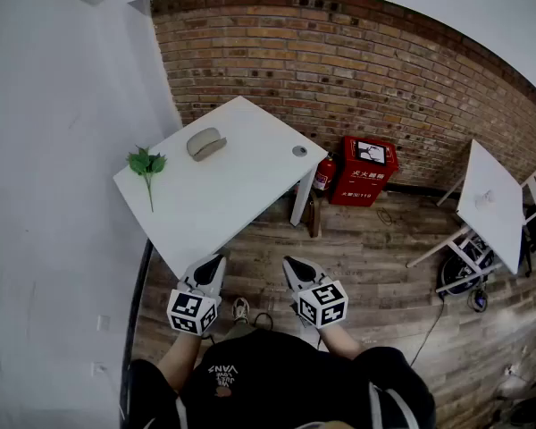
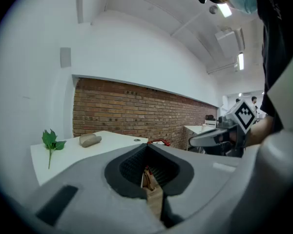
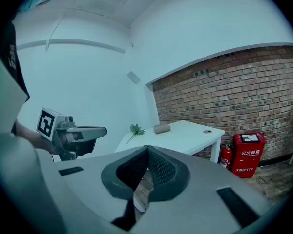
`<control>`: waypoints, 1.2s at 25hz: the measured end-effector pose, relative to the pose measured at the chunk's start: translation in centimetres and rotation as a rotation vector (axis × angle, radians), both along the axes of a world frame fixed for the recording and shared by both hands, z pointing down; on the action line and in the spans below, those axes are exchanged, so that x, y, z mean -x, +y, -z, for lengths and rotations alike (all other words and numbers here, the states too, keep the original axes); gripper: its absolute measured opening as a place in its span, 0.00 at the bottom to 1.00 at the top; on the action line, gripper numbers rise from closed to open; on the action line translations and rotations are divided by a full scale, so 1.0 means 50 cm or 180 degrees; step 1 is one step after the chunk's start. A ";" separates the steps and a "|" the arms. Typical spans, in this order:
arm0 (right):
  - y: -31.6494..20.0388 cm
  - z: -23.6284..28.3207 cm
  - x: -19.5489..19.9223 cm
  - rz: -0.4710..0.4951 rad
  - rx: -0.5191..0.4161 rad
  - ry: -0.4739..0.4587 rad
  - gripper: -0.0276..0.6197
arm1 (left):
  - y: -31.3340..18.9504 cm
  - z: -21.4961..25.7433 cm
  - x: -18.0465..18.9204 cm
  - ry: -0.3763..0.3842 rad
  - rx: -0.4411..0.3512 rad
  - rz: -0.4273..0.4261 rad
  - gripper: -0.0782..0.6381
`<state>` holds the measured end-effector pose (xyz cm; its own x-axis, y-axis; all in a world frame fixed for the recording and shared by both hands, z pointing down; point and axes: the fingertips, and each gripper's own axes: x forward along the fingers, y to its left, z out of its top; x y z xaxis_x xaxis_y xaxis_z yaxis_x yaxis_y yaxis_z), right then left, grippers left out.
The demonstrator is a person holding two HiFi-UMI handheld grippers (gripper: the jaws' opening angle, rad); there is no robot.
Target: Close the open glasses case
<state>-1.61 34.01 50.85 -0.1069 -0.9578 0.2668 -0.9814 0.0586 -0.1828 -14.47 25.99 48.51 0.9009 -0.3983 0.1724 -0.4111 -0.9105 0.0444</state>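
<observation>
The glasses case (image 1: pixel 205 143), a small greyish-beige oval shell, lies on the white rectangular table (image 1: pixel 241 195) in the upper left of the head view, towards the table's far edge by the brick wall. It sits well apart from the green leafy sprig (image 1: pixel 146 164) to its left. A dark seam along its side suggests the lid stands slightly raised, though it is too small to be sure how far. It looks light and stiff, probably a hard shell with a smooth skin and a sprung hinge, so it would likely skid on the bare tabletop if pushed from one side. The better course is to press down on the lid near its free long edge, away from the hinge, with the base steadied from the opposite side. Both tools hang at the bottom of the head view, off the table's near corner and far from the case. The left gripper (image 1: pixel 216 259) has its jaws pressed together on nothing, and the right gripper (image 1: pixel 290 262) is likewise closed and empty.
</observation>
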 end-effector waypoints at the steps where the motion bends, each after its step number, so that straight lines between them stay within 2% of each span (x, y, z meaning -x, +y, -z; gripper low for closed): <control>1: -0.002 -0.001 -0.001 0.0005 0.0003 -0.0001 0.04 | -0.001 -0.002 -0.001 -0.0003 0.0004 0.0002 0.12; 9: -0.013 -0.007 0.001 0.0047 0.0033 -0.0004 0.04 | -0.014 -0.007 0.000 0.0013 0.0030 0.0045 0.12; 15: -0.033 0.008 -0.012 0.0006 -0.0136 -0.0250 0.05 | -0.028 -0.011 -0.001 0.0043 0.0053 0.0037 0.12; 16: -0.039 0.009 -0.016 0.0009 -0.0140 -0.0269 0.09 | -0.035 -0.015 -0.004 0.0048 0.0092 0.0038 0.19; 17: -0.048 0.008 -0.018 0.0022 -0.0136 -0.0293 0.20 | -0.044 -0.020 -0.006 0.0050 0.0155 0.0044 0.42; 18: -0.058 0.007 -0.020 0.0039 -0.0127 -0.0317 0.27 | -0.055 -0.026 -0.008 0.0047 0.0219 0.0054 0.54; 23: -0.116 0.000 -0.032 0.0106 -0.0062 -0.0373 0.41 | -0.116 -0.049 -0.017 -0.0039 0.0361 0.0035 0.53; 30: -0.230 -0.020 -0.064 0.0050 0.0085 -0.0419 0.44 | -0.239 -0.063 -0.052 -0.0113 0.0453 -0.0036 0.57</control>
